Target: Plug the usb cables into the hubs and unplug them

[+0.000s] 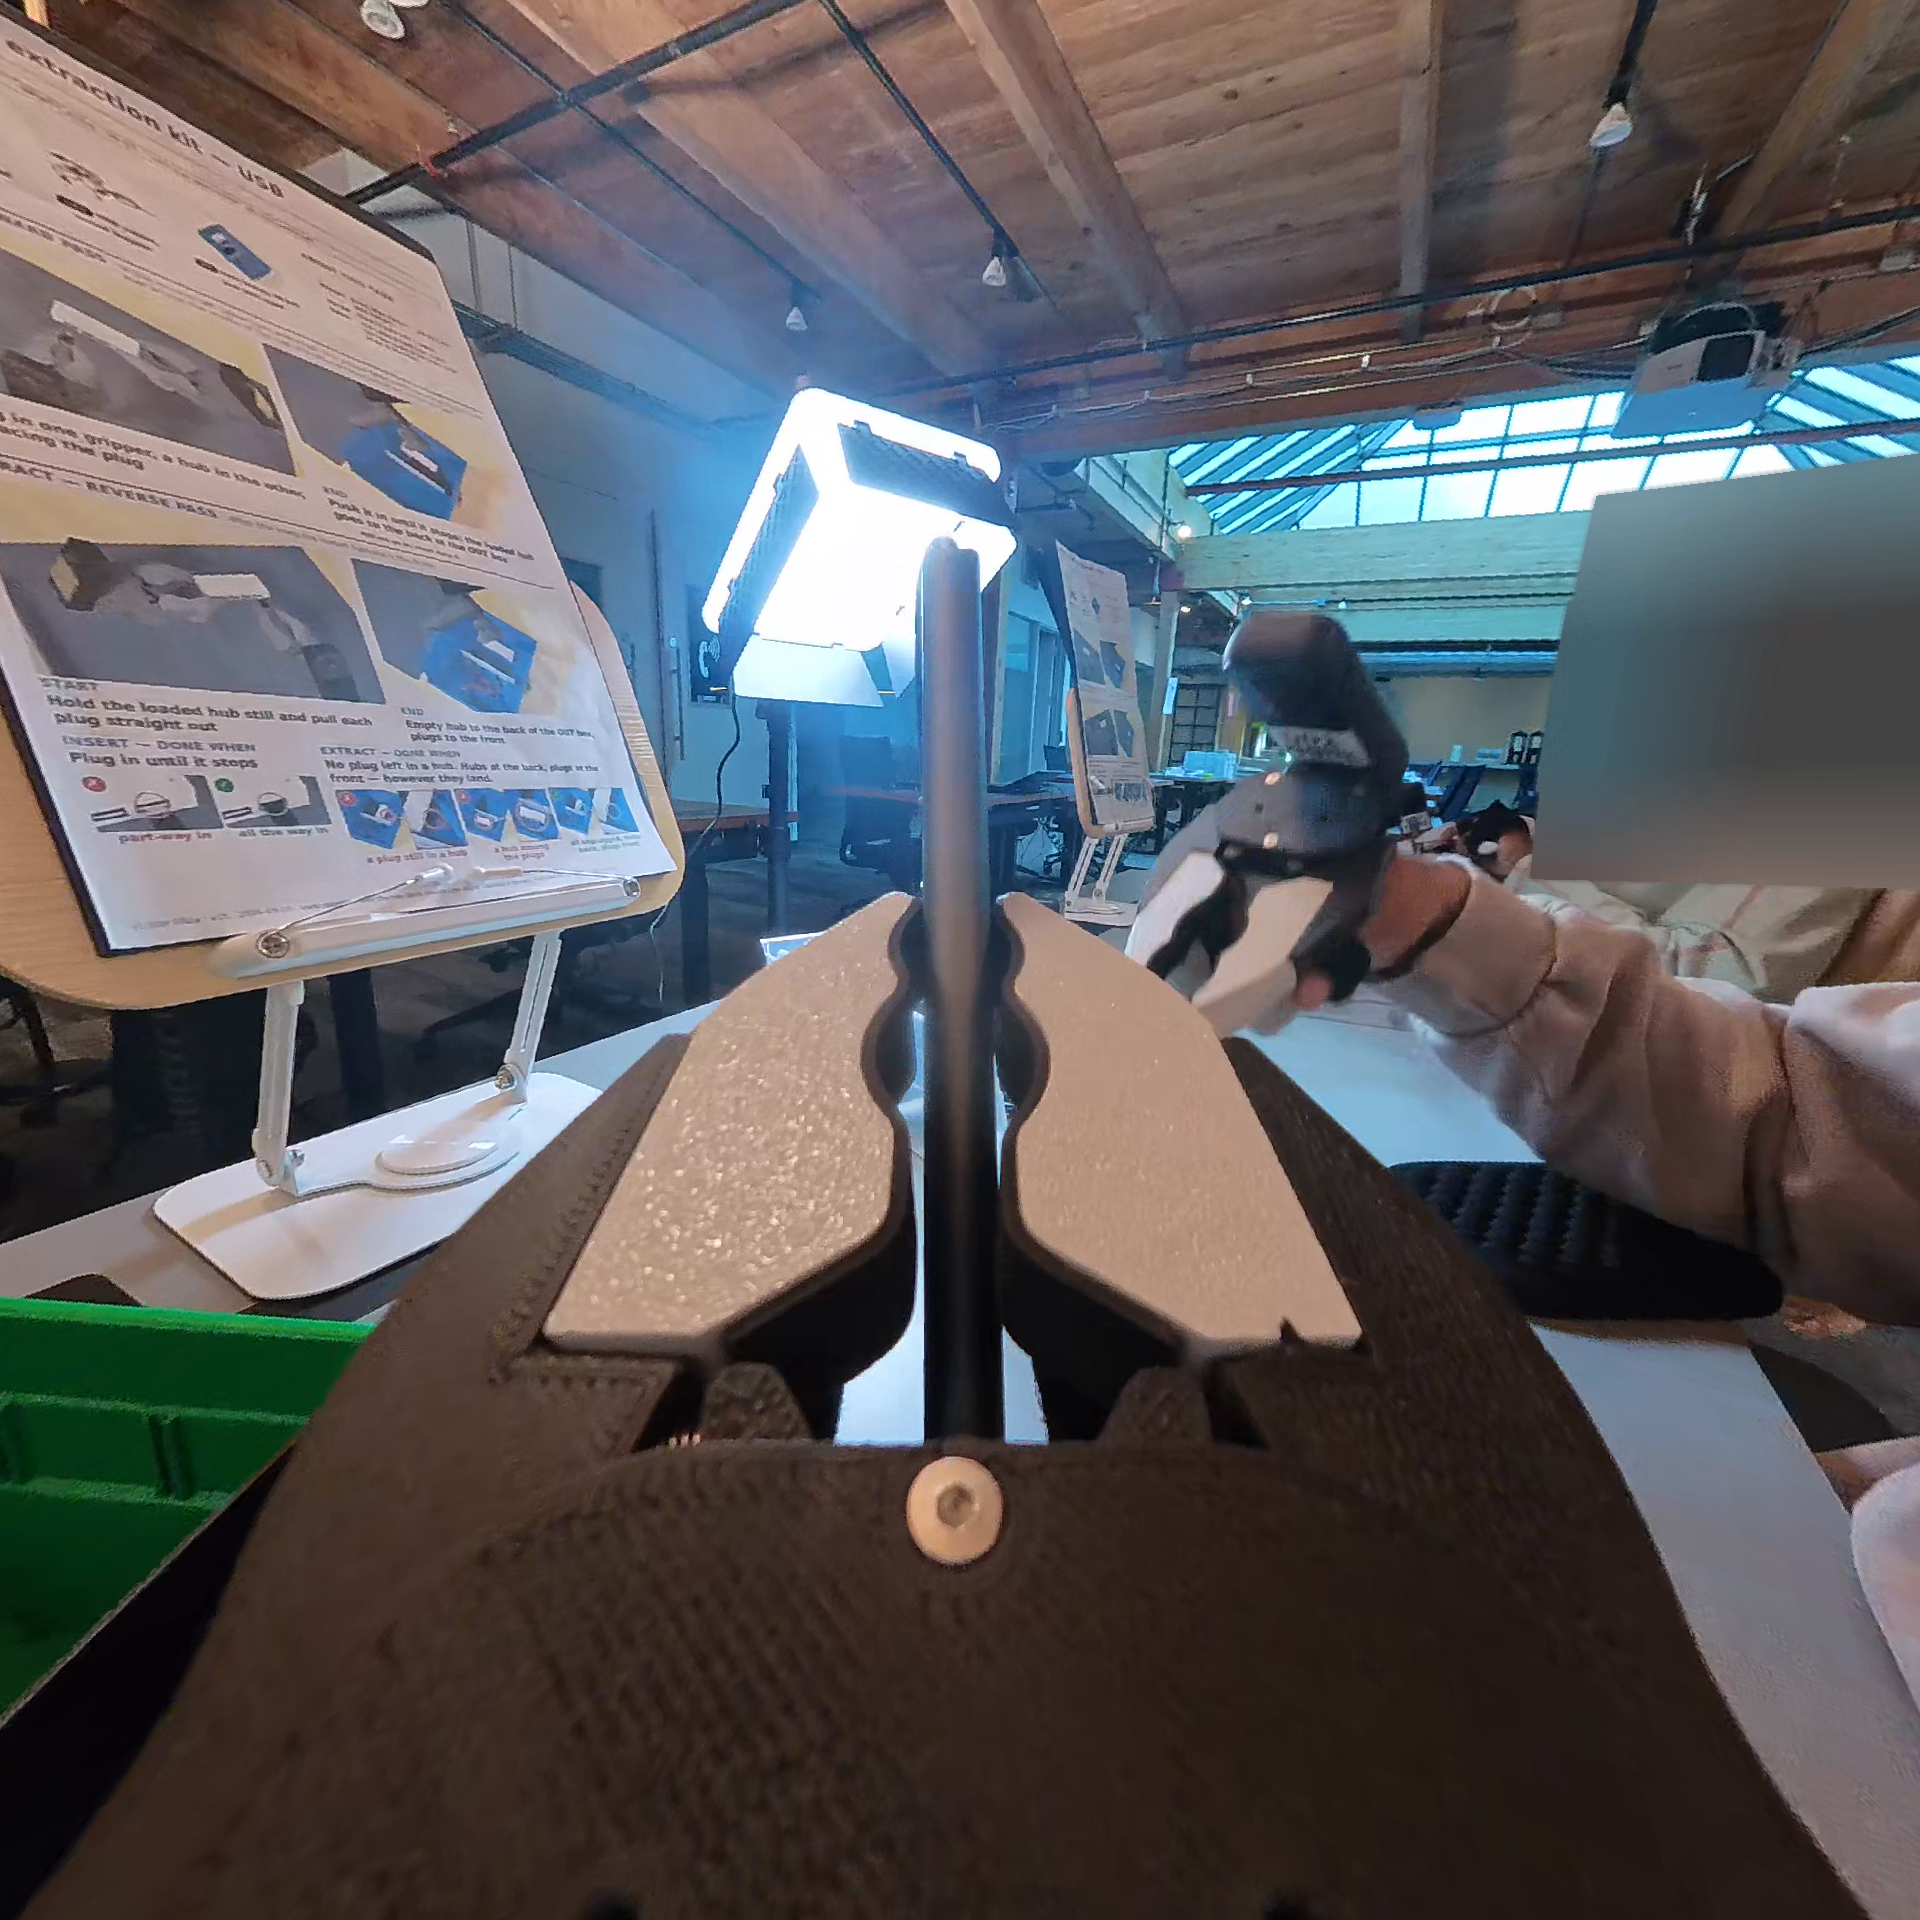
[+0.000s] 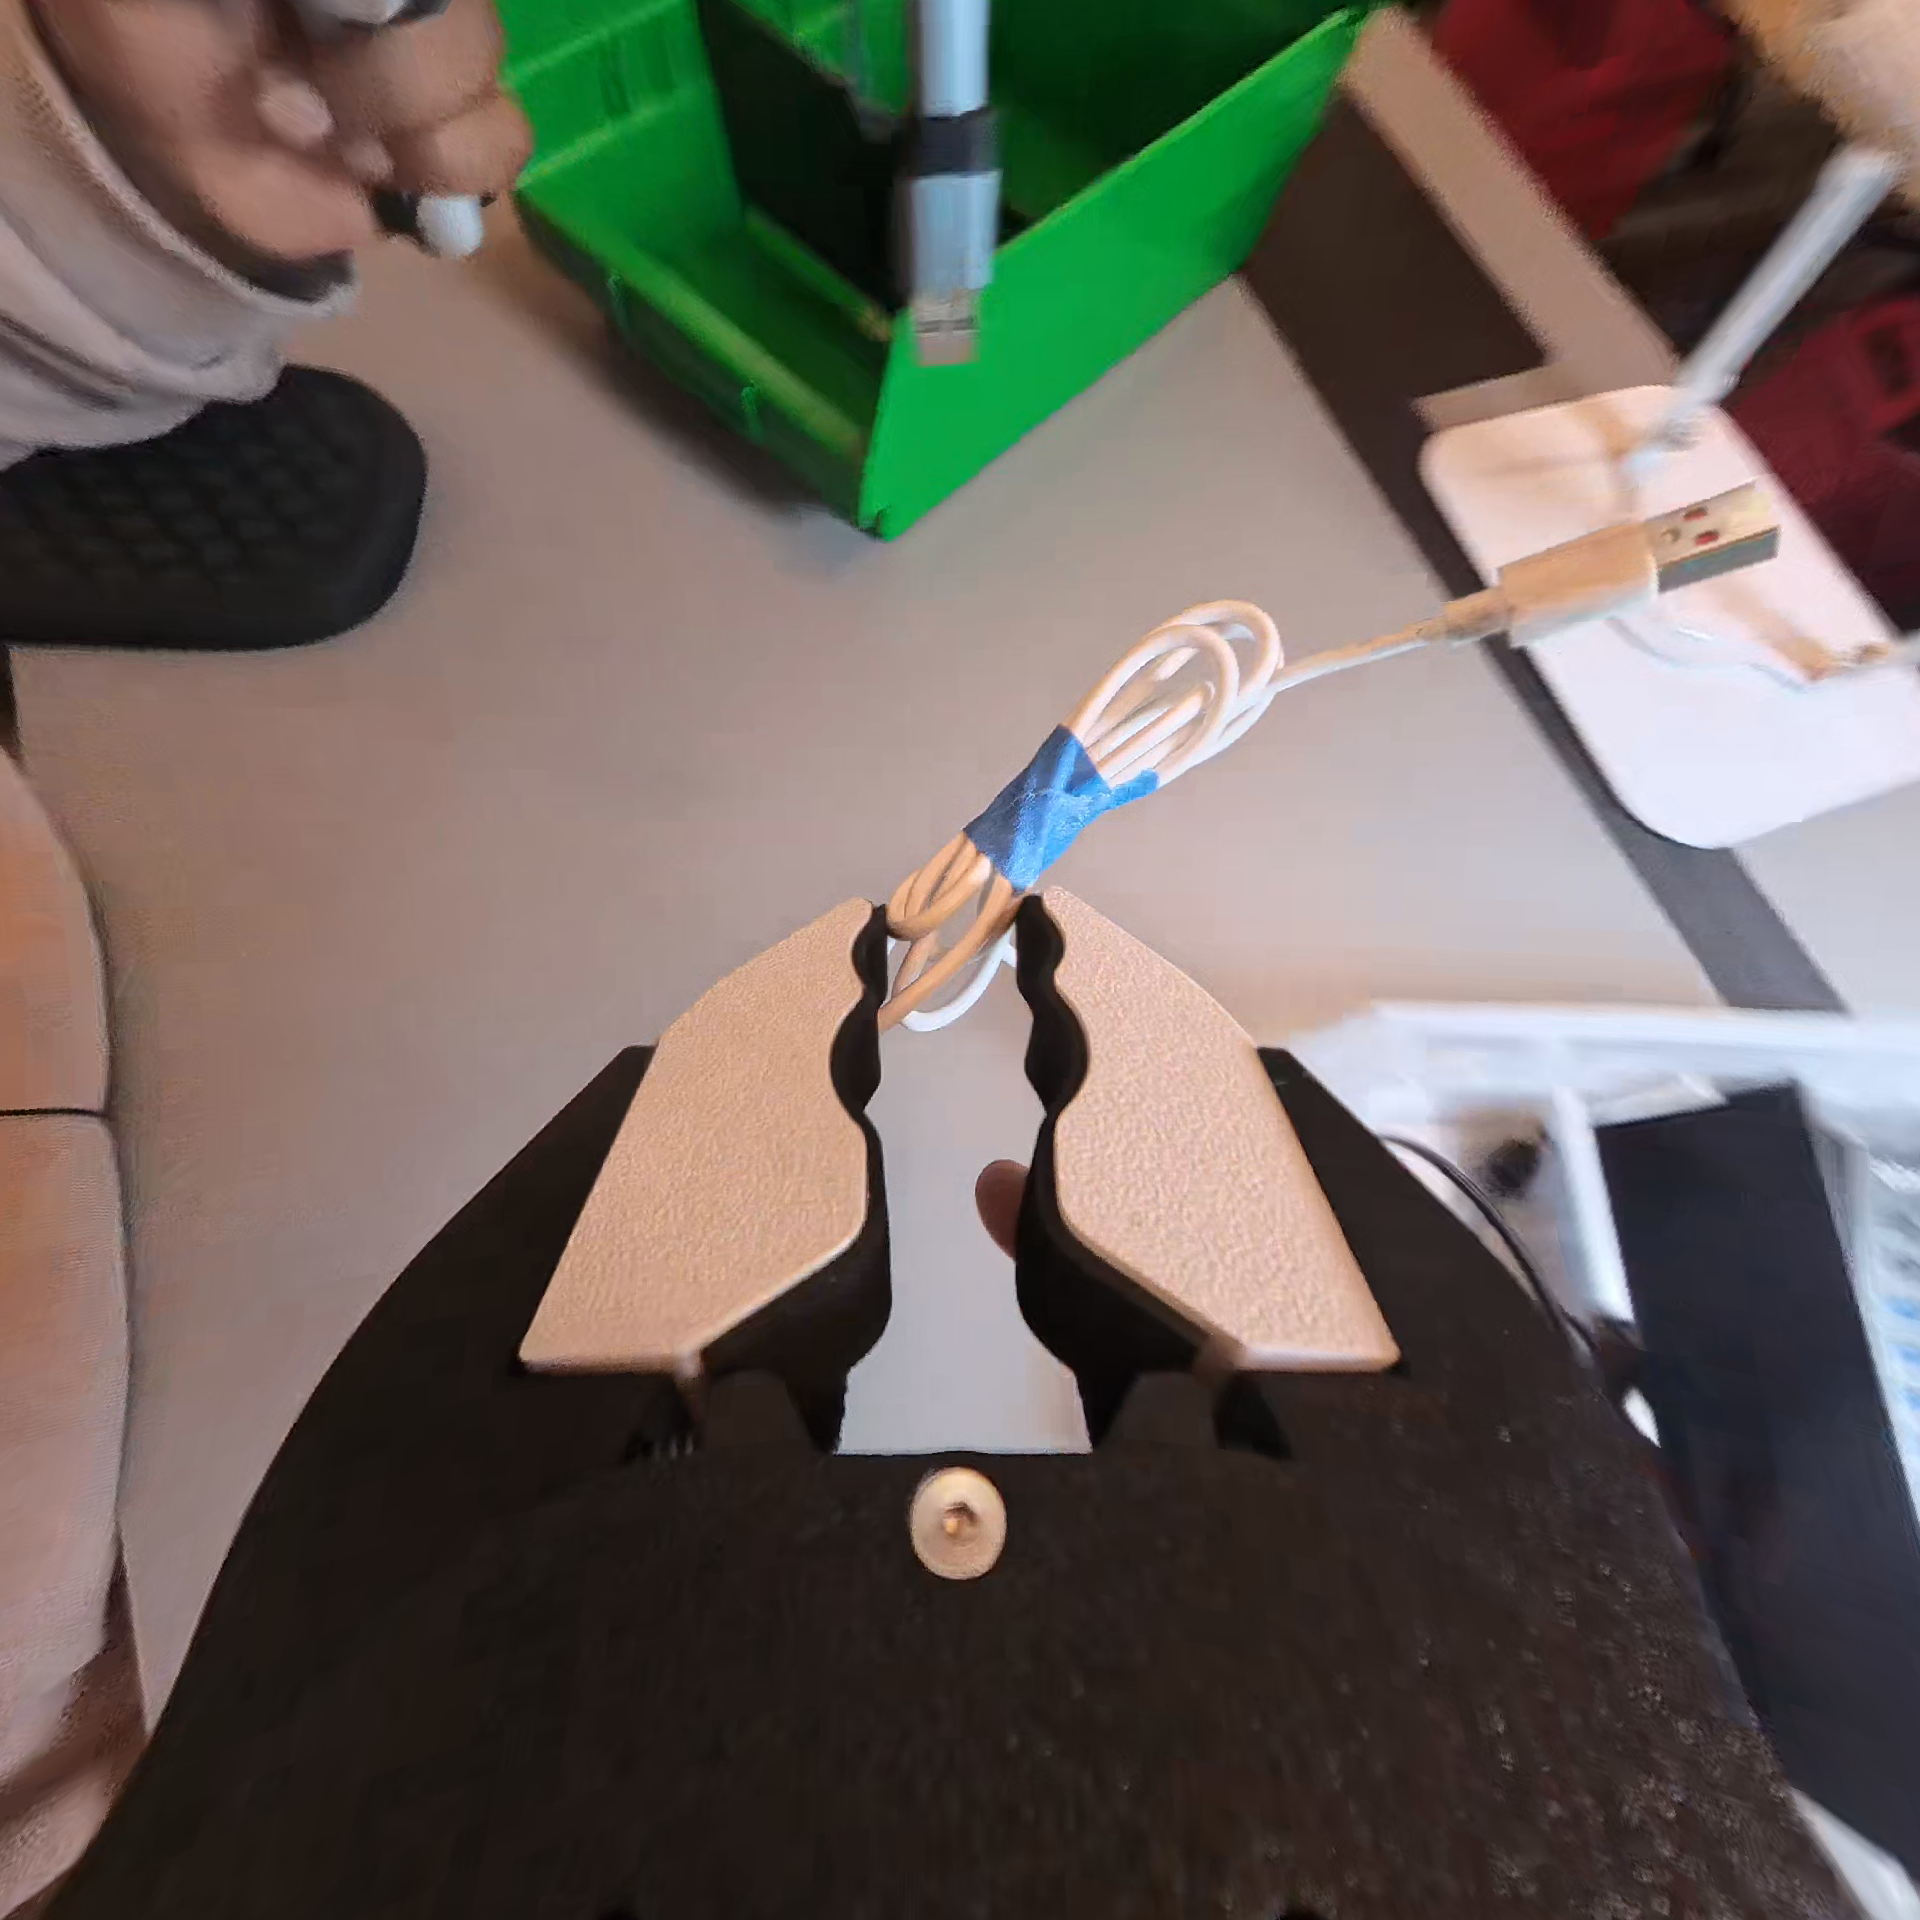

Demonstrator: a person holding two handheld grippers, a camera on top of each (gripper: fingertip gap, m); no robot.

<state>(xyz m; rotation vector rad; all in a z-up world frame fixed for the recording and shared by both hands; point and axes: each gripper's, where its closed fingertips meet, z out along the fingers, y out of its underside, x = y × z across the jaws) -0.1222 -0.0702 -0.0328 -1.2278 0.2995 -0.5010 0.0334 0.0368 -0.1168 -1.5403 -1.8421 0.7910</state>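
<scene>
My left gripper [image 1: 951,920] is shut on a slim dark hub [image 1: 951,727], which stands edge-on between the fingers and reaches past the tips. My right gripper [image 2: 951,914] is shut on a coiled white USB cable [image 2: 1143,717] bound with blue tape [image 2: 1039,810]. The cable's metal USB plug [image 2: 1704,540] sticks out free to the upper right. A blurred silver and black stick with a metal plug end [image 2: 945,208] hangs above the green bin [image 2: 1039,364]. The right gripper also shows farther off in the left wrist view [image 1: 1236,956].
An instruction sheet on a white stand [image 1: 291,520] is at the left; its base [image 2: 1714,675] is at the right. The green bin [image 1: 125,1455] lies lower left. A black pad [image 2: 208,509] lies on the grey table [image 2: 623,779]. A lamp panel [image 1: 862,530] glows behind. Some 20 cm of space lies between my two pairs of fingers.
</scene>
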